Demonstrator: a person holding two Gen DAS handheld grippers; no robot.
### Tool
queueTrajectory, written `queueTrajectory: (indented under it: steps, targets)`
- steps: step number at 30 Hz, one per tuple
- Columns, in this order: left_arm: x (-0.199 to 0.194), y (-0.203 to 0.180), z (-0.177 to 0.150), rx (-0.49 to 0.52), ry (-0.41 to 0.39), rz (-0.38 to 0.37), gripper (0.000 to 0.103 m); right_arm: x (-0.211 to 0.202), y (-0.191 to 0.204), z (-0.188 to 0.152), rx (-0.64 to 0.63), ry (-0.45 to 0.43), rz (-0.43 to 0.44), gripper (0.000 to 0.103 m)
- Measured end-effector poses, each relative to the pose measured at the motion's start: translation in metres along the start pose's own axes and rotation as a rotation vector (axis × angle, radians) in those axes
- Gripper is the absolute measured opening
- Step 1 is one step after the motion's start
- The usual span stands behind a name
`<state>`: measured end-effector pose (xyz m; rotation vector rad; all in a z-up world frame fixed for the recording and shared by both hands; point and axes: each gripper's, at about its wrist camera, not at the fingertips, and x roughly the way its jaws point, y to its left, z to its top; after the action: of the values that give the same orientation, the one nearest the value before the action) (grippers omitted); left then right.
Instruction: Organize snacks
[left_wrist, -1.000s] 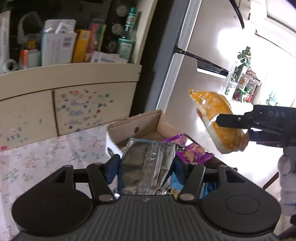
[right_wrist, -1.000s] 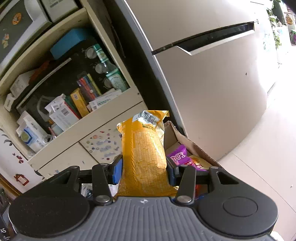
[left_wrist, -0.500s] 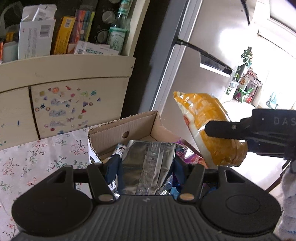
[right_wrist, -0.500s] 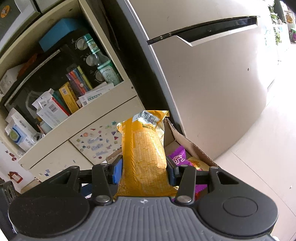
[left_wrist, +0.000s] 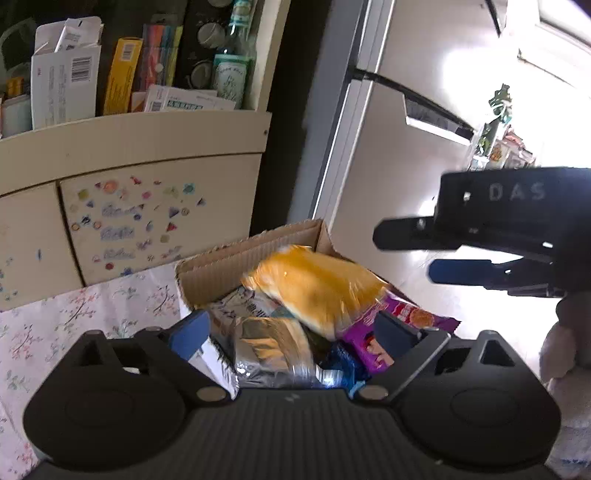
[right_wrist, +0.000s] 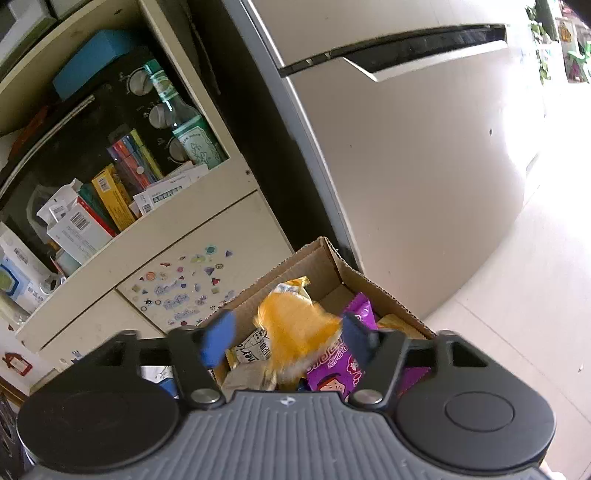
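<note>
Both grippers' jaws gape wide, empty, above the orange packet (left_wrist: 314, 284).

Orange snack bag (left_wrist: 317, 284); purple packet (right_wrist: 338, 363); silver packet (left_wrist: 273, 347); brown cardboard box (left_wrist: 236, 262); floral-print tablecloth (left_wrist: 92, 317).

Both claws have opened: the orange bag (left_wrist: 314, 288) and silver packet (left_wrist: 273, 350) now lie in the cardboard box (left_wrist: 251, 254).

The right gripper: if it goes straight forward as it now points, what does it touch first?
Probably the blurred orange snack bag, lying in the brown cardboard box between the open right gripper fingers. Depth is unclear.
</note>
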<state>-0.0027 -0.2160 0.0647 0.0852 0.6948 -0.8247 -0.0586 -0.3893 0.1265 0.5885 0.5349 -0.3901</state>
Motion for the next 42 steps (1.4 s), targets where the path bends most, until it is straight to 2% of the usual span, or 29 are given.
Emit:
queueTrajectory:
  steps: [8, 17, 22, 29, 35, 42]
  targets:
    - [-0.009, -0.004, -0.003, 0.020, 0.075, 0.080, 0.099, -0.005, -0.003, 0.000, 0.013, 0.010, 0.009, 0.084]
    - [-0.029, -0.005, -0.003, 0.034, 0.111, 0.151, 0.099, -0.014, 0.003, -0.005, -0.009, 0.014, 0.003, 0.091]
    - [-0.044, -0.005, -0.005, 0.046, 0.121, 0.184, 0.102, -0.023, 0.006, -0.012, -0.043, 0.020, -0.060, 0.096]
    - [-0.063, 0.001, -0.009, 0.034, 0.144, 0.233, 0.102, -0.041, 0.005, -0.027, -0.087, 0.021, -0.107, 0.100]
    - [-0.066, 0.003, -0.013, 0.037, 0.171, 0.295, 0.102, -0.047, -0.004, -0.041, -0.082, 0.052, -0.161, 0.101]
    - [-0.064, 0.008, -0.014, -0.010, 0.192, 0.338, 0.102, -0.055, -0.012, -0.051, -0.086, 0.066, -0.217, 0.103]
